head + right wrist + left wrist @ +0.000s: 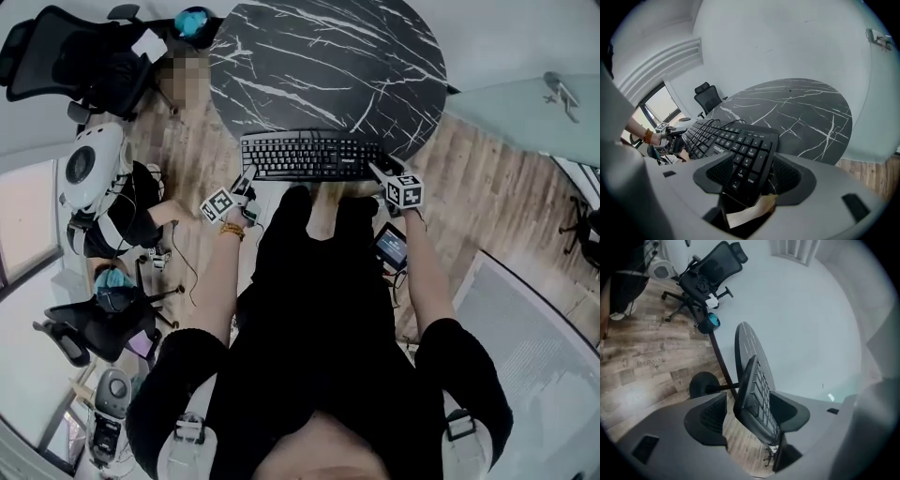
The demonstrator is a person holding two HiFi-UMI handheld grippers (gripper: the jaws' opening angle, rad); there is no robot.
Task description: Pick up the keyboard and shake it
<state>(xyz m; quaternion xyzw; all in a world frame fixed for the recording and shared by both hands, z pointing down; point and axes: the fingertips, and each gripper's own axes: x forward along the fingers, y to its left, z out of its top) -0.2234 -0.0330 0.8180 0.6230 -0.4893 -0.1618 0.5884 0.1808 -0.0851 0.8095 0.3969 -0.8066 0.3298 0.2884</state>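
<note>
Keyboard (309, 155) is looking like a light, rigid black plastic slab. It is long, so it is likely to twist or swing if held at one end only, and gripping both short ends is looking right. Keycaps are smooth and loose-fitting, so a pinch on the frame edge should be safer than one on the keys. Its black cable (708, 129) is trailing across the keys and may whip about during shaking.

The left hand-held gripper (750, 413) is clamping the keyboard's left end, jaws partly closed on top and underside. The right hand-held gripper (750, 176) is pinching the right end by the numpad the same way.

The keyboard is spanning between the two grippers, with the marble tabletop (328, 56) just beyond their jaws. Whether it is lifted clear is not showing.
</note>
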